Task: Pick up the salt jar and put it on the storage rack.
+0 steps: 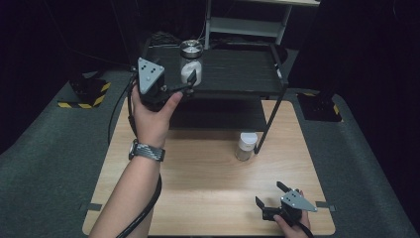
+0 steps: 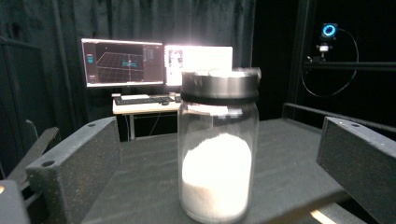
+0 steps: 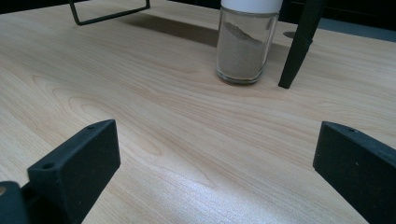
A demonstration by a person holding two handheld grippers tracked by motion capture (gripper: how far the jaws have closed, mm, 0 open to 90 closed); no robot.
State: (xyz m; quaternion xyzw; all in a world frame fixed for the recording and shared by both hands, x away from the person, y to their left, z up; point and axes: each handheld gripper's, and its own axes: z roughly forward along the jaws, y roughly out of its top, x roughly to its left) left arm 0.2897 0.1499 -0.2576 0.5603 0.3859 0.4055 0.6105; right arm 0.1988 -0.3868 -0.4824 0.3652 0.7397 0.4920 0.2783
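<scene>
A glass jar with a metal lid (image 1: 191, 60), part full of white powder, stands upright on the top level of a black rack (image 1: 233, 72). My left gripper (image 1: 188, 82) is raised to that level, open, with its jaws on either side of the jar (image 2: 217, 154) and a gap at each side. A smaller jar with a white lid (image 1: 246, 145), holding beige powder, stands on the wooden table (image 1: 198, 188) beside the rack's front right leg (image 1: 267, 124). My right gripper (image 1: 269, 193) rests low near the table's front right corner, open and empty, pointing at that small jar (image 3: 243, 44).
The rack has a lower shelf (image 1: 218, 116) under the top one. Behind the rack stand a white shelf unit (image 1: 247, 25) and, farther off, a desk with lit monitors (image 2: 122, 63). Grey floor with yellow-black markers (image 1: 84, 101) surrounds the table.
</scene>
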